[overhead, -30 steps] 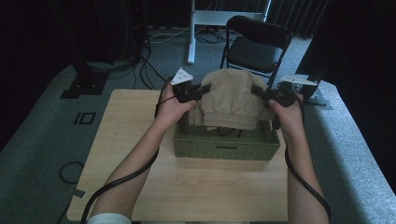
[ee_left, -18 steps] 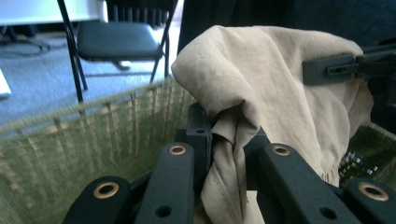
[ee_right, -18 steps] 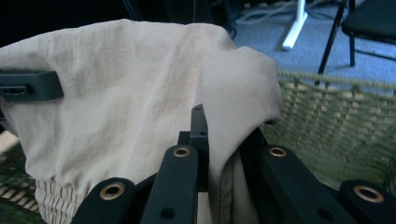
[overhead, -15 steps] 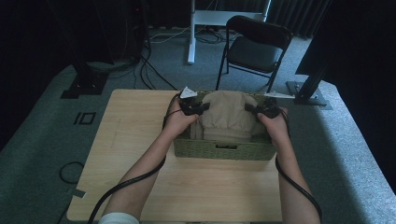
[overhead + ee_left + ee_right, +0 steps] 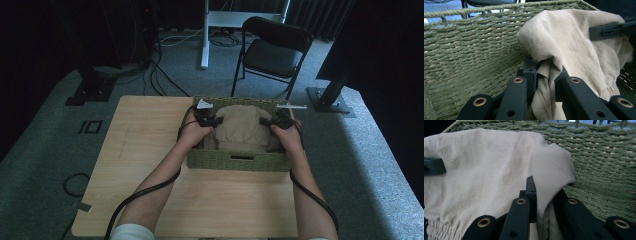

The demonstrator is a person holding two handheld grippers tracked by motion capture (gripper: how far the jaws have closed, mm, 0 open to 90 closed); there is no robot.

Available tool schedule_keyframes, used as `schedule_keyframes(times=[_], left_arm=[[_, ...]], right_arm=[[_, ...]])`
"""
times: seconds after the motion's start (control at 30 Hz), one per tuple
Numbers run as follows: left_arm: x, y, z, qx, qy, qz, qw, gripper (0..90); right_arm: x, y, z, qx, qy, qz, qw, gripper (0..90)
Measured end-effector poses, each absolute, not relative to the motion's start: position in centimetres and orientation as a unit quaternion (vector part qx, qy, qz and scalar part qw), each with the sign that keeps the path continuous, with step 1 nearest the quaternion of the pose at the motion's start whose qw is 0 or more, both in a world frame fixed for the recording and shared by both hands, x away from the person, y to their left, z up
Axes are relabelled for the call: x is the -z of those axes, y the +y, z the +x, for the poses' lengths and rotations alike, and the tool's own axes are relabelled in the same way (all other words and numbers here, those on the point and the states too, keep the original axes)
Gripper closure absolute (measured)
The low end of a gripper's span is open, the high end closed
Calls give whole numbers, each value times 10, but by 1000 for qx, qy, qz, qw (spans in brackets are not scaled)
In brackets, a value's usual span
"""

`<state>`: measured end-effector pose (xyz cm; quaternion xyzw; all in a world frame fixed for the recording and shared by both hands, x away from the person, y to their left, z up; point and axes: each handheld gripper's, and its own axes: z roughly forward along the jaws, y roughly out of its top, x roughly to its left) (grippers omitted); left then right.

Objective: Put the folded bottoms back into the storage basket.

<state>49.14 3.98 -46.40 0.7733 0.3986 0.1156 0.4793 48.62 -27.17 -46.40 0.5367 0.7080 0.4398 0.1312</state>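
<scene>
A beige cloth garment (image 5: 243, 129) lies bunched inside a green woven basket (image 5: 239, 163) on the wooden table (image 5: 150, 150). My left gripper (image 5: 215, 121) is shut on the garment's left edge (image 5: 546, 72), with a fold pinched between its black jaws. At the opposite side my right gripper (image 5: 268, 122) is shut on the right edge (image 5: 544, 205). Both grippers sit low inside the basket, close to its woven far wall (image 5: 474, 50). In the left gripper view the other gripper's jaw (image 5: 611, 30) pokes in at the upper right.
A black folding chair (image 5: 272, 50) stands beyond the table, beside a white desk leg (image 5: 205, 35). Black stands and cables lie on the grey floor (image 5: 90, 90). A white tag (image 5: 202, 104) sits at the basket's back left corner. Bare tabletop spreads to the left and in front.
Both grippers have come down with the garment, from held above the basket to resting inside it. The cloth now lies lower and flatter between the basket walls.
</scene>
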Motion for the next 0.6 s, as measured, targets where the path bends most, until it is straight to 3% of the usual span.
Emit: schedule_keyframes(times=[0.27, 0.6], left_arm=[[476, 38, 503, -125, 417, 777, 454, 740], [484, 33, 515, -119, 422, 786, 435, 749]], right_arm=[[476, -269, 499, -413, 713, 552, 129, 816], [489, -263, 513, -380, 717, 568, 137, 797]])
